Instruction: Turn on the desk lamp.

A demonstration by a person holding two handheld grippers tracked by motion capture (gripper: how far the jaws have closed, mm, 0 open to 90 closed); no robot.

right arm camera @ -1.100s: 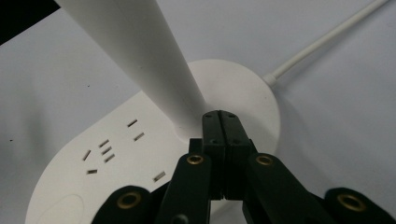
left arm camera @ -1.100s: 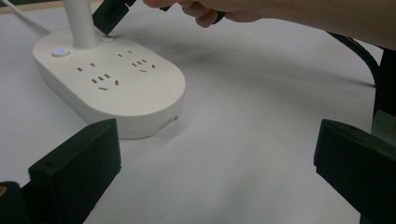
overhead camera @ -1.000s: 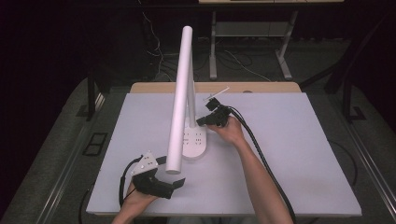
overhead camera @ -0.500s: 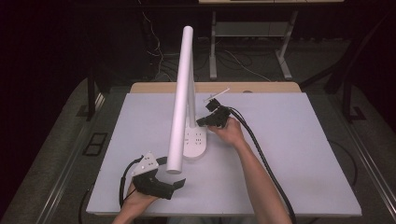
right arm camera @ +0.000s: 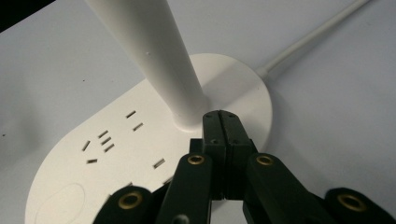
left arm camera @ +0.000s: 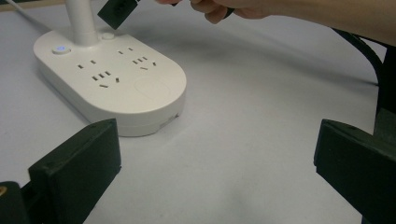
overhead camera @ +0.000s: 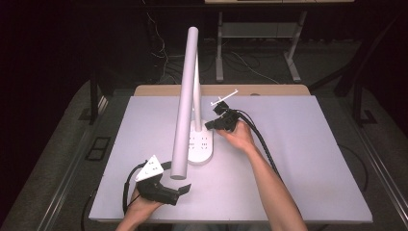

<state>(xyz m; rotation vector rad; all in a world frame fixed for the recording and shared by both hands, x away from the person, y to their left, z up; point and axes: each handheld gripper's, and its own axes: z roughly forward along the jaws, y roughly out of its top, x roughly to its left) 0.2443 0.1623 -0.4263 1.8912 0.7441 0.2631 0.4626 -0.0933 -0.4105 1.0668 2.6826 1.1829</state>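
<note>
A white desk lamp stands mid-table: an oval base (overhead camera: 201, 148) with several socket holes, a thin stem and a long tube head (overhead camera: 184, 101). My right gripper (overhead camera: 211, 124) is shut with nothing between its jaws. Its tip (right arm camera: 221, 116) hovers just over the base (right arm camera: 88, 163), right beside the foot of the stem (right arm camera: 154, 56). From the left gripper view, that tip (left arm camera: 119, 11) hangs over the base (left arm camera: 140, 88) near a small round button (left arm camera: 60, 48). My left gripper (overhead camera: 182, 191) rests open near the table's front edge, jaws (left arm camera: 217, 154) wide and pointing at the base.
The lamp's white cord (right arm camera: 317, 32) runs off the back of the base. The grey table top (overhead camera: 308, 159) lies bare to the right. A black cable (overhead camera: 262, 139) trails from the right gripper along the forearm. Dark floor and desk legs lie beyond the table.
</note>
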